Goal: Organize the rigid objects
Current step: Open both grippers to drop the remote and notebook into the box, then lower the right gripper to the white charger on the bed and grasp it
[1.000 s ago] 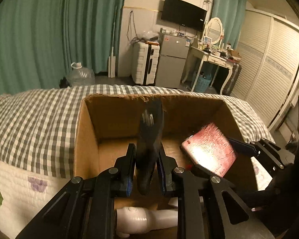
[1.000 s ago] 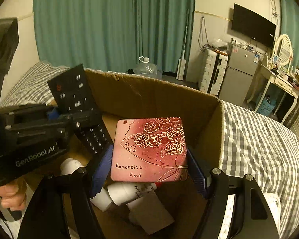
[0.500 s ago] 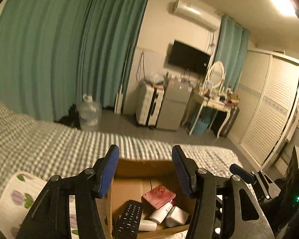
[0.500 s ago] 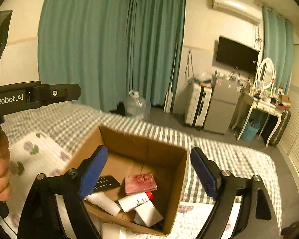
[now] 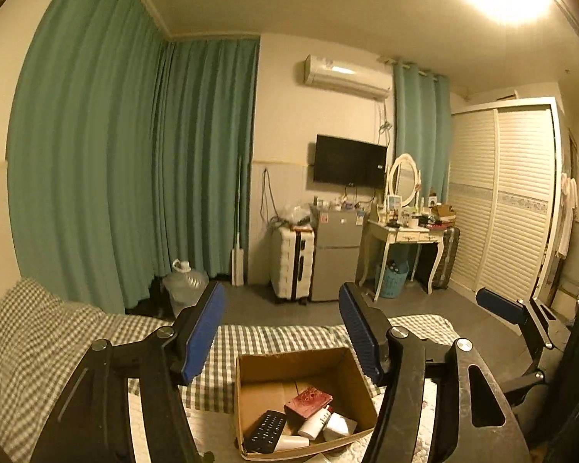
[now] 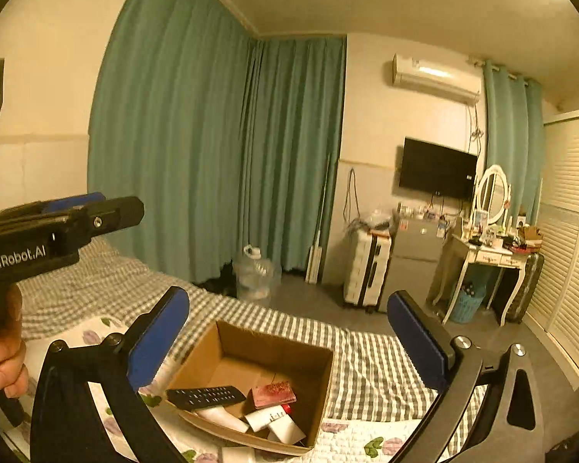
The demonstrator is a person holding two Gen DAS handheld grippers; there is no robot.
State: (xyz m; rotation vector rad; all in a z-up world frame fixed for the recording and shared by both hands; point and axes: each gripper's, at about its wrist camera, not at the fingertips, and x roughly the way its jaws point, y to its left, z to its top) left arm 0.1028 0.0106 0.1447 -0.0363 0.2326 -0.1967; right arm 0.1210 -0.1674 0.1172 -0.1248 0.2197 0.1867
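An open cardboard box stands on the bed. In it lie a black remote control, a red rose-printed tin and white bottles. My left gripper is open and empty, held high above the box. My right gripper is open and empty, also well above the box. The left gripper also shows at the left of the right wrist view.
The bed has a grey checked cover and a floral quilt. Beyond it stand a water jug, a white suitcase, a small fridge, a dressing table and teal curtains.
One second ago the left gripper held the remote and the right held the red tin inside the box. Both let go, opened and rose; they are now higher than half a second ago.
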